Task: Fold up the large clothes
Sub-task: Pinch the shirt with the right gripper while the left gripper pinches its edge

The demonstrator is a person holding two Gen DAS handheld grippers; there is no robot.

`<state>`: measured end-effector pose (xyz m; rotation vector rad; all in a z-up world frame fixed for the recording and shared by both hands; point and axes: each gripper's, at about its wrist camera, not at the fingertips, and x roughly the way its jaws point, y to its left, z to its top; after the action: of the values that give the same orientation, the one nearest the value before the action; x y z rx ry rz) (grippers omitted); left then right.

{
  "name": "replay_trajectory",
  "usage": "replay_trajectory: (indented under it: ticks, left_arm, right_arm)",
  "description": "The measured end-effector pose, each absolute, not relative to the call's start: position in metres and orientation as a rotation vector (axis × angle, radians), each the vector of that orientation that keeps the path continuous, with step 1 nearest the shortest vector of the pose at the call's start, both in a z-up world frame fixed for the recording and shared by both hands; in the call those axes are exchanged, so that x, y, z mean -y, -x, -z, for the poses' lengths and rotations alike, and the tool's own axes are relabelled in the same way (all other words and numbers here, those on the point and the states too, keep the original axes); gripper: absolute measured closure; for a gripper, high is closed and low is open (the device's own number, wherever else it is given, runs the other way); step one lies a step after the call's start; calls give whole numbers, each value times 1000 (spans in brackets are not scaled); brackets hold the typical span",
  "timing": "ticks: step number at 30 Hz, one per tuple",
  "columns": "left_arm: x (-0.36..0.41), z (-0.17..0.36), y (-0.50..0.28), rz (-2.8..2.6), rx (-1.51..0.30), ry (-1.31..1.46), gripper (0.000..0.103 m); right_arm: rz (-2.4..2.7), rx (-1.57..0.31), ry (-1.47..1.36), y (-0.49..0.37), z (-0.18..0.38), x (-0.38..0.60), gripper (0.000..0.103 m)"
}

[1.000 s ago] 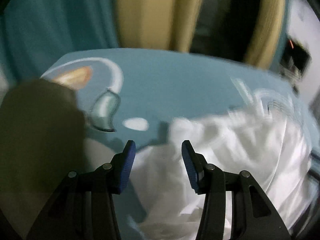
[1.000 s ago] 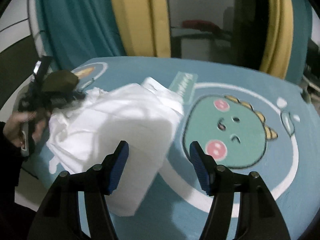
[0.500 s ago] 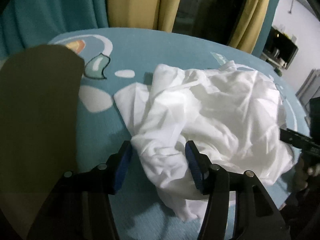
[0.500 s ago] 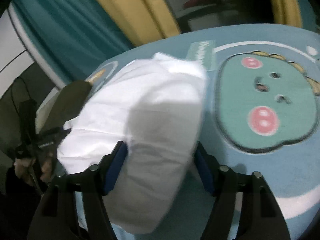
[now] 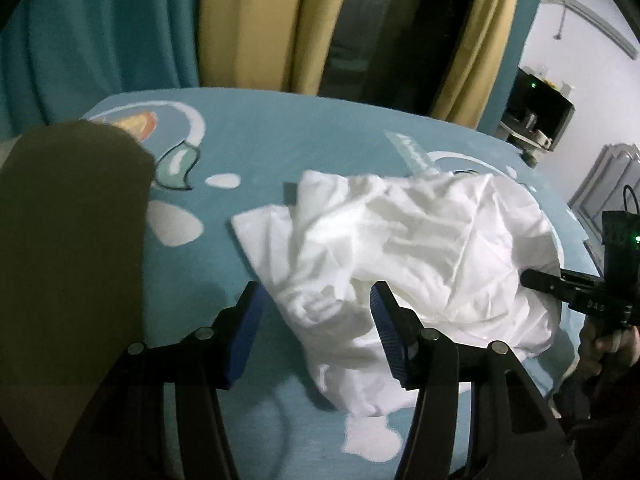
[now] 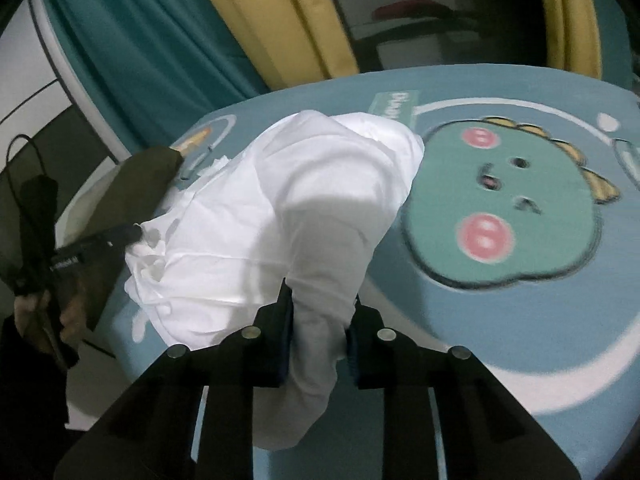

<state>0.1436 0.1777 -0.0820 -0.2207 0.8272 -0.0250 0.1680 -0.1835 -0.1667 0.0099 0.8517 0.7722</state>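
A crumpled white garment (image 5: pixel 408 248) lies in a heap on the teal cartoon-print table cover (image 5: pixel 280 136). My left gripper (image 5: pixel 316 312) is open, its blue pads on either side of the garment's near edge. My right gripper (image 6: pixel 320 320) is shut on a fold of the white garment (image 6: pixel 288 200) at its near end. The right gripper also shows in the left wrist view (image 5: pixel 576 292) at the garment's right side, and the left gripper shows in the right wrist view (image 6: pixel 100 240) at the garment's left side.
A dark olive cloth (image 5: pixel 68 248) lies at the table's left edge, also in the right wrist view (image 6: pixel 140 184). Teal and yellow curtains (image 5: pixel 240 20) hang behind the table. A green dinosaur print (image 6: pixel 500 208) covers the right part of the table.
My right gripper has closed on a fold of the white garment. My left gripper has drawn back a little and stays open around the garment's edge.
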Motion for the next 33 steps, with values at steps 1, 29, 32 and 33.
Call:
replay_trajectory:
  ticks: [1, 29, 32, 33]
  left_arm:
    - [-173, 80, -144, 34, -823, 217, 45]
    - [-72, 74, -186, 237, -864, 114, 94]
    - [-84, 68, -172, 198, -863, 113, 94]
    - [-86, 70, -169, 192, -868, 115, 94]
  right_arm:
    - [-763, -850, -3, -167, 165, 190, 82]
    - [-579, -720, -25, -168, 133, 265, 31]
    - [-576, -684, -39, -171, 135, 260, 31]
    - [-564, -698, -18, -175, 140, 255, 31]
